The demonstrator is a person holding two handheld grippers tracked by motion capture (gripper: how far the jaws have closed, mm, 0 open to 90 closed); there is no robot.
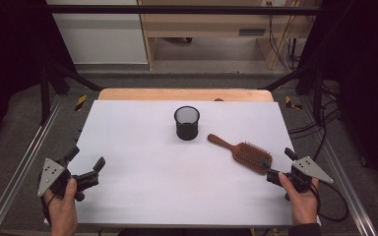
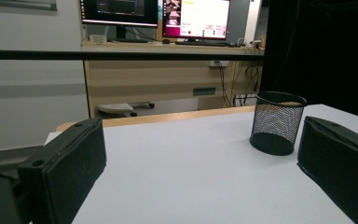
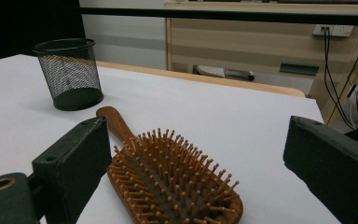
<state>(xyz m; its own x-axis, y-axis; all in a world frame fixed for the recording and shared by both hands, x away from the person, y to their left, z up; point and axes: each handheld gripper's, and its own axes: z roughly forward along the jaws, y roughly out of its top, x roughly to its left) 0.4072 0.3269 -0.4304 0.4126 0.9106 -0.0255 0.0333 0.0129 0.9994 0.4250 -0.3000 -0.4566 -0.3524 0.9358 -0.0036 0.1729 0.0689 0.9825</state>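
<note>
So far nothing is held. The right tool (image 1: 275, 164) is spread wide, with its jaws on either side of the wooden hairbrush (image 3: 168, 179), which lies flat on the white desk (image 1: 142, 167) with its bristles up. The left tool (image 1: 86, 164) is spread wide too, near the desk's left edge, well apart from the brush. A black mesh cup (image 1: 186, 122) stands upright just past the brush handle. Most likely the brush is about to be picked up, so the right jaws must be closed on it and it must be lifted.

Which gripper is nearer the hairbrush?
Right. The right gripper sits open just beside the hairbrush head; the left gripper is open across the table, far left.
</note>
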